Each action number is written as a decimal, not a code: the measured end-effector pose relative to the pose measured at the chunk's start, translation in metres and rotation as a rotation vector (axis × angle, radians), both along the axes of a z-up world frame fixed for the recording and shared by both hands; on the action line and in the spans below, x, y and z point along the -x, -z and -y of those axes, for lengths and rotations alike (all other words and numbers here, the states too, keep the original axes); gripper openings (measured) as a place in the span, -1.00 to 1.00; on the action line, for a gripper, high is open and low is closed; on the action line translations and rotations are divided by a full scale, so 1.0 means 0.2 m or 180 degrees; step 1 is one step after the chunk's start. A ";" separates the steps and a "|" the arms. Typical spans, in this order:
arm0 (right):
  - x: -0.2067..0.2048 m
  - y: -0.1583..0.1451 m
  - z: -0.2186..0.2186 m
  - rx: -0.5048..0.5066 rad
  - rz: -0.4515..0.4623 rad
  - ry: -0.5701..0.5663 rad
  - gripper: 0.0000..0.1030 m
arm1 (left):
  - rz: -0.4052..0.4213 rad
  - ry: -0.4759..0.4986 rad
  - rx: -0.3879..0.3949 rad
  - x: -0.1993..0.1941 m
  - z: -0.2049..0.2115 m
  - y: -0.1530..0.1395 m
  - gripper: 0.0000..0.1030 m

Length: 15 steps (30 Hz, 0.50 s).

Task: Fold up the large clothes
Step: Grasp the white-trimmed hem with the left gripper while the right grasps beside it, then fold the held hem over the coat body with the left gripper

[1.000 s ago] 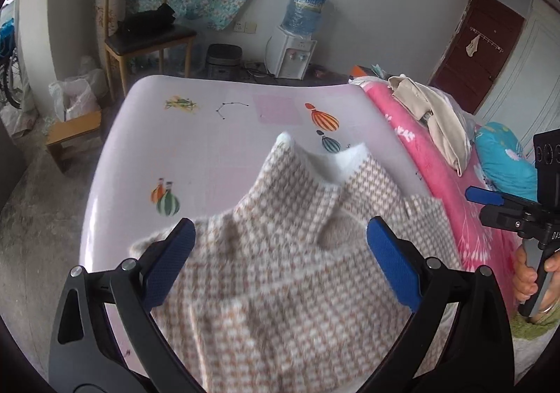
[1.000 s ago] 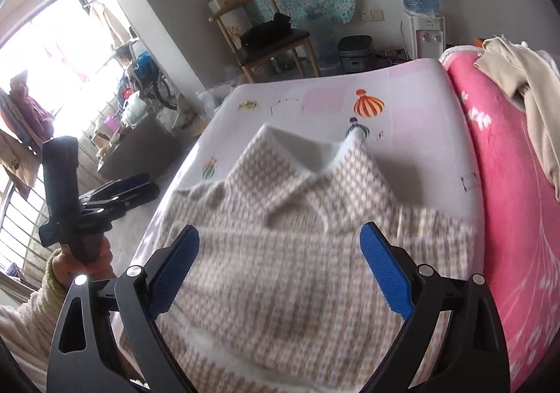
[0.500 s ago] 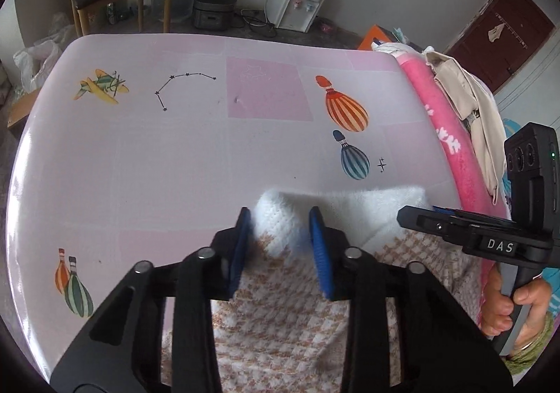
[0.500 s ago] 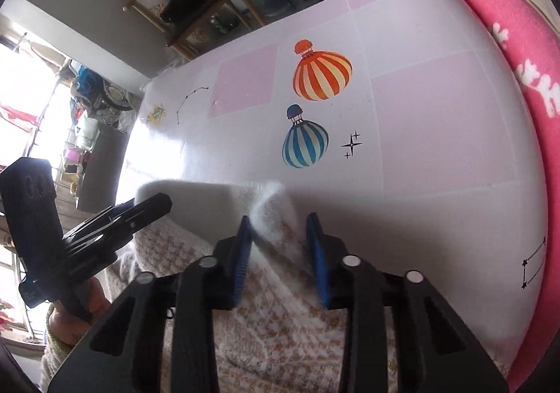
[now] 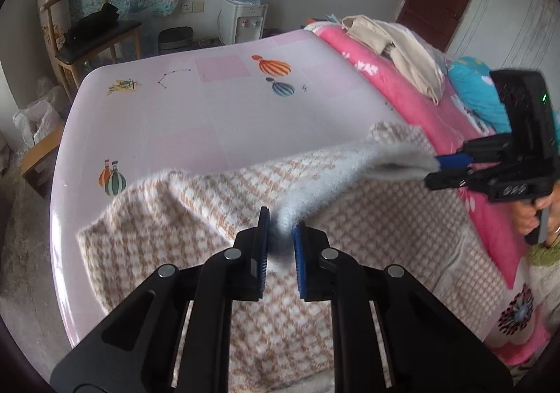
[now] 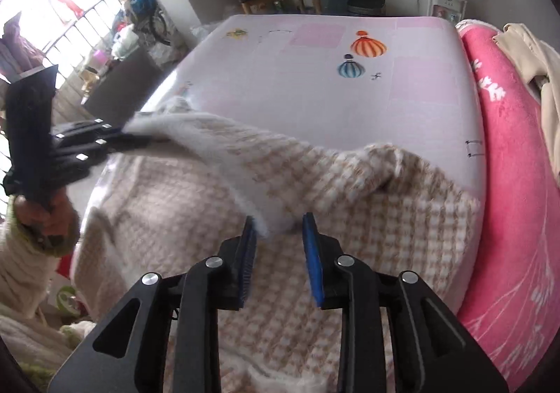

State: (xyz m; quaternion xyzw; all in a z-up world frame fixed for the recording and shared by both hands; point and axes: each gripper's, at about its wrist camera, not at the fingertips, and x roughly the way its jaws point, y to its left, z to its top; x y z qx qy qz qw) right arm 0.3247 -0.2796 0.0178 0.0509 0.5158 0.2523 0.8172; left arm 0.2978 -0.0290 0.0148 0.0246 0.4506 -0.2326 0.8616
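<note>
A beige-and-white houndstooth sweater (image 5: 210, 204) lies on the pink bed sheet (image 5: 210, 119); it also shows in the right wrist view (image 6: 350, 218). My left gripper (image 5: 280, 235) is shut on the fuzzy white collar edge. My right gripper (image 6: 278, 239) is shut on the other end of the collar. Both hold the collar lifted above the sweater's body, stretched between them. The right gripper shows at the right in the left wrist view (image 5: 451, 161), and the left gripper at the left in the right wrist view (image 6: 115, 137).
A pink blanket (image 5: 402, 91) with a cream garment (image 5: 402, 42) on it lies to the right. Beyond the bed's far edge stand a wooden chair (image 5: 91, 35), a water dispenser (image 5: 245, 7) and a small bin (image 5: 175, 39). A window with clutter (image 6: 70, 25) is at left.
Both grippers went from open over the sweater to shut on its collar. They have since lifted the collar and drawn it back toward me over the sweater's body.
</note>
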 end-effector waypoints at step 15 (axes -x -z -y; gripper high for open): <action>-0.26 0.24 -0.39 -0.0288 -0.0508 0.0089 -0.27 | -0.0098 -0.0174 0.0199 0.18 -0.15 0.06 -0.57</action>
